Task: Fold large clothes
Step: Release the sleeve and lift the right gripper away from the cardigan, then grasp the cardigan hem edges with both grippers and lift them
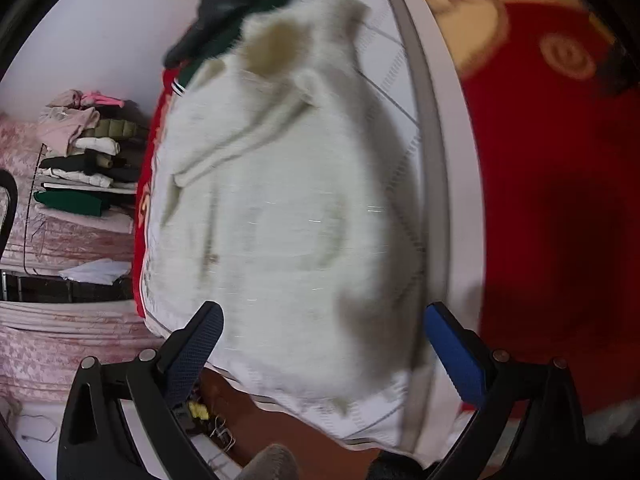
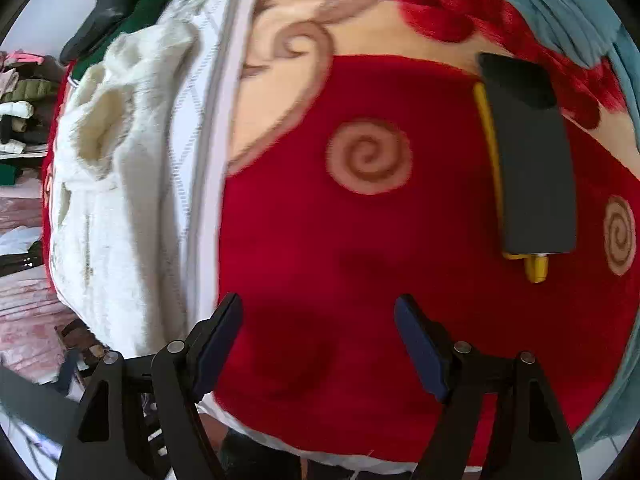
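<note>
- Left hand-held gripper (image 1: 324, 354) jaws spread apart, empty, hovering over white fleecy garment (image 1: 280, 208).
- Garment lies folded on a white quilted cover (image 1: 396, 40), beside the red patterned blanket (image 2: 360, 280).
- Right hand-held gripper (image 2: 320, 348) jaws apart, empty, above the blanket.
- Dark flat device (image 2: 532, 160) rests on the blanket.
- Stack of folded clothes (image 1: 88, 152) in the background.

A red blanket (image 2: 360, 280) with beige spiral motifs (image 2: 368, 156) covers the bed. On it, right of the nearest spiral, lies a dark flat case (image 2: 532, 160) with a yellow object (image 2: 536, 268) poking out from under its lower end. A teal blanket (image 2: 580, 4) is bunched beyond the case. Left of the red blanket runs a white quilted sheet with grey piping (image 2: 208, 168). Further left, off the bed, a stack of folded clothes (image 1: 88, 152) rests on pink patterned fabric (image 1: 60, 240).
</note>
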`<state>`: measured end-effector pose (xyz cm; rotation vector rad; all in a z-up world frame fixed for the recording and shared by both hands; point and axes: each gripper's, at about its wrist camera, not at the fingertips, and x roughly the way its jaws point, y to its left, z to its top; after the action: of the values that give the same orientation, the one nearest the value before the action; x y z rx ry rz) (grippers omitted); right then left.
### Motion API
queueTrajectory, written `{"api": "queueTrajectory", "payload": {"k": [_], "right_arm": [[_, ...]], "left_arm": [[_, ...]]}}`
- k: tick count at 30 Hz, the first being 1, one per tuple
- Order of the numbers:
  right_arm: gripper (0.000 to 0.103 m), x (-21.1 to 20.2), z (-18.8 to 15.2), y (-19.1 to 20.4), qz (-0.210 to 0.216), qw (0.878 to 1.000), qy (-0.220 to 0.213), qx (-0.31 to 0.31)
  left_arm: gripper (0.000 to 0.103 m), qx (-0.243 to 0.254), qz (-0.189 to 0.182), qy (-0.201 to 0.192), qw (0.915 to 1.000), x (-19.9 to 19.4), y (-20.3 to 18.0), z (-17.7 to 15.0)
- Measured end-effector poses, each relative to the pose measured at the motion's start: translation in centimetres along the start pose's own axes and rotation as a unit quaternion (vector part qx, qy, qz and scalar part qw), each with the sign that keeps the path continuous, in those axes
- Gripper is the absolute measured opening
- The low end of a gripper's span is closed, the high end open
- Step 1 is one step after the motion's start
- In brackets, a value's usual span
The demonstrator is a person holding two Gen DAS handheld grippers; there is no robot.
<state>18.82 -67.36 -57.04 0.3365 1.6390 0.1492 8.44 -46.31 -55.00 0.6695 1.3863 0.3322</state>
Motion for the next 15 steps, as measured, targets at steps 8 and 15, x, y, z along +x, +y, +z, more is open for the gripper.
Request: {"api": "queueTrajectory", "payload": {"k": [8,15], "right_arm": [[0.080,1.7,3.3,0.0,0.060,0.998,0.004,0.001],[0.080,6.6,9.1,6.2,0.252,0.967,-0.011,0.021]], "left_arm": [[0.076,-0.100,0.051,0.077,0.9906,8.1,3.7,2.6],[0.013,-0.177,0.008,0.049,0.9829,7.9,8.7,3.4]]}}
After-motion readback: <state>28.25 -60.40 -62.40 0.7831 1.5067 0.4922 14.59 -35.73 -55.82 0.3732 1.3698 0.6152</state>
